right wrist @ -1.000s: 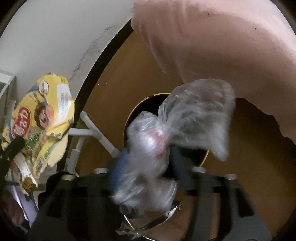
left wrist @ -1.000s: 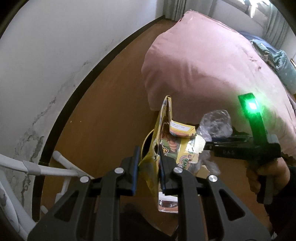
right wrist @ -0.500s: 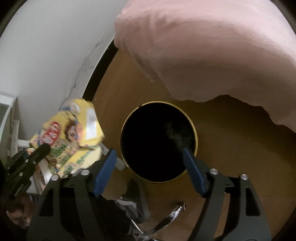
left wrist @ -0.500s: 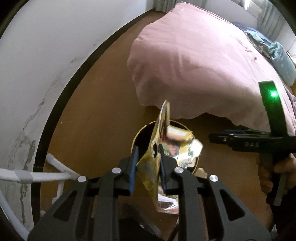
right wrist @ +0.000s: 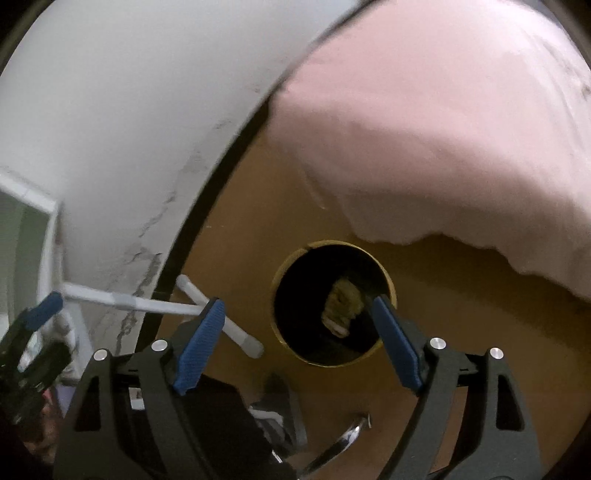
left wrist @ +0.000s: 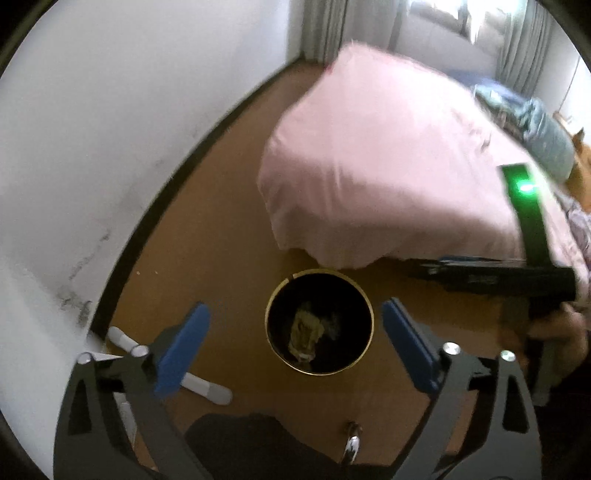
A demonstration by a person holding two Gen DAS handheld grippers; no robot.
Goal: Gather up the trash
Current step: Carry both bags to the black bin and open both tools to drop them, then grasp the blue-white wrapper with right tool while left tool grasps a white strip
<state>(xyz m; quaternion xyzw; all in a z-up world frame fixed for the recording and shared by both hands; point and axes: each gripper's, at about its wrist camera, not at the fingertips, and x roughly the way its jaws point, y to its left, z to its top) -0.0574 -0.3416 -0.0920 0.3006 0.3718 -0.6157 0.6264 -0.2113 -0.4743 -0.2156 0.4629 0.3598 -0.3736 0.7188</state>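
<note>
Both the left gripper (left wrist: pixel 295 343) and right gripper (right wrist: pixel 295 339) hung with jaws wide and empty. Between and beyond them, on brown floor (left wrist: pixel 221 236), stood the black bin (left wrist: pixel 320 322) containing yellow trash (left wrist: pixel 304 330), the pink bed (left wrist: pixel 388 166) behind it, the white wall (left wrist: pixel 110 110) leftward.

This is a bedroom in a home. A bed (left wrist: pixel 388 177) under a pink cover (right wrist: pixel 443 129) fills the far right of the room, with crumpled blue-grey bedding (left wrist: pixel 546 133) at its far end. Curtains (left wrist: pixel 354 29) hang along the back wall by a bright window. The floor (left wrist: pixel 221 229) is brown, edged by a dark skirting board (left wrist: pixel 166 199) under a scuffed white wall (left wrist: pixel 110 110). A small round bin (left wrist: pixel 320 322) with a gold rim stands on the floor just beside the bed's near corner.
</note>
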